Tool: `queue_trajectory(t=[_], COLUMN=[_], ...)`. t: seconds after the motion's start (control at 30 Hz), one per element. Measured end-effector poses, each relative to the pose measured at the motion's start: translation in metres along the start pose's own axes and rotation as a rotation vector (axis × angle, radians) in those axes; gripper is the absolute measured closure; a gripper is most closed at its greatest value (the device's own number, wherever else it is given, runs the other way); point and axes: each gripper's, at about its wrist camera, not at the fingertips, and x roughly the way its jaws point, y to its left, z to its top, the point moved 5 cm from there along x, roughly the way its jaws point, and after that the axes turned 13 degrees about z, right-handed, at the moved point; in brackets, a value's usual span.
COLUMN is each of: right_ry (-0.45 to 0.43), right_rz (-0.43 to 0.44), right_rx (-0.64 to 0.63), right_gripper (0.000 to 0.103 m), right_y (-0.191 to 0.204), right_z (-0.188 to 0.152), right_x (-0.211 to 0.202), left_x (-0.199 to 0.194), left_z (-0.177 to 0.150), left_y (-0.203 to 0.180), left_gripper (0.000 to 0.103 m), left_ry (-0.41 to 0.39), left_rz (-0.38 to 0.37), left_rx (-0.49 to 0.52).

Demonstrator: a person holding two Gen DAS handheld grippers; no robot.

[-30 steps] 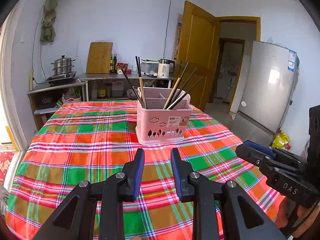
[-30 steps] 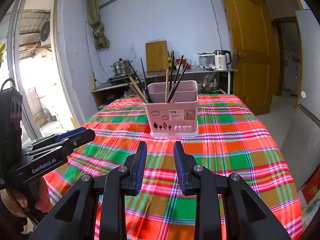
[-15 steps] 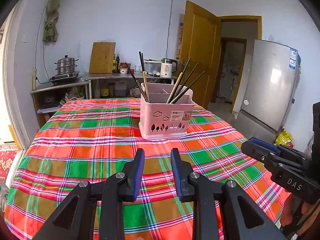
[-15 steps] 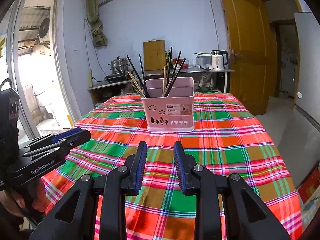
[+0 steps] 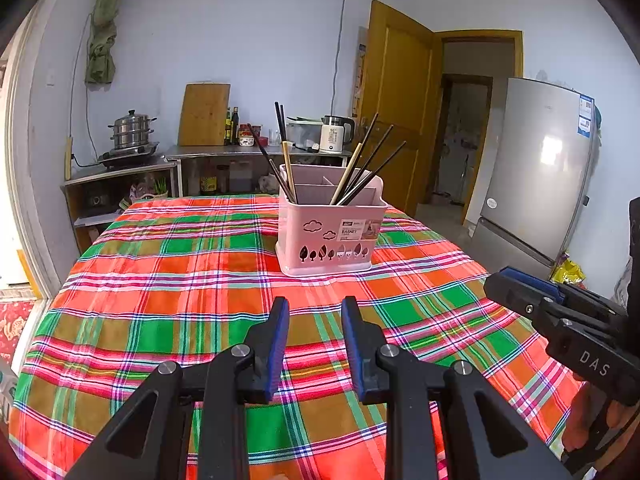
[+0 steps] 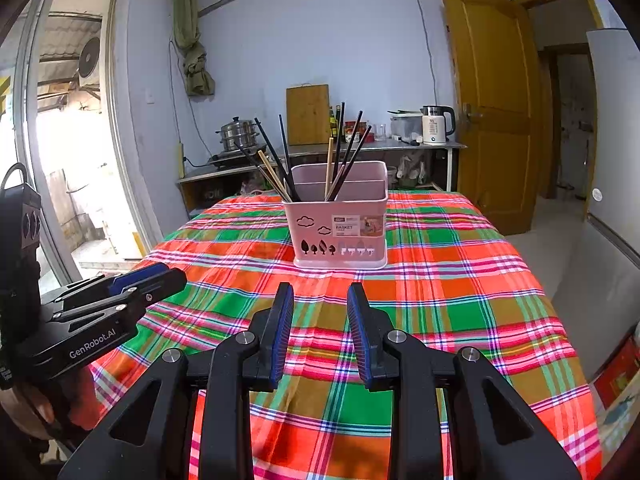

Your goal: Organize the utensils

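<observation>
A pink utensil basket (image 5: 330,232) stands upright on the plaid tablecloth (image 5: 180,280), holding several dark and wooden chopsticks (image 5: 286,148) in its compartments. It also shows in the right wrist view (image 6: 340,228) with its chopsticks (image 6: 338,148). My left gripper (image 5: 314,308) is open and empty, held above the cloth in front of the basket. My right gripper (image 6: 320,296) is open and empty, also short of the basket. Each gripper shows in the other's view: the right one at the right edge (image 5: 560,320), the left one at the left edge (image 6: 112,296).
Behind the table a low counter (image 5: 256,152) carries a steamer pot (image 5: 132,132), cutting board (image 5: 204,114), bottles and a kettle (image 5: 334,134). A fridge (image 5: 536,168) stands right, next to a wooden door (image 5: 396,108). An open doorway (image 6: 72,152) is left.
Both grippers have dropped lower and drawn back a little, so the basket sits higher in both views. Both stay open and empty. The basket has not moved.
</observation>
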Motion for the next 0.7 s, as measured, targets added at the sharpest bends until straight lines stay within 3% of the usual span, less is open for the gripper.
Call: queue_trajectory(t=[0.7], right_ry=[0.006], right_rz=[0.006], right_rx=[0.006], right_gripper=[0.074], right_y=[0.001], right_z=[-0.0008], right_x=[0.0008], left_x=[0.0031], left_z=[-0.0023], left_y=[0.001], left_gripper=[0.077], left_ry=[0.015], left_rz=[0.006], left_rx=[0.008])
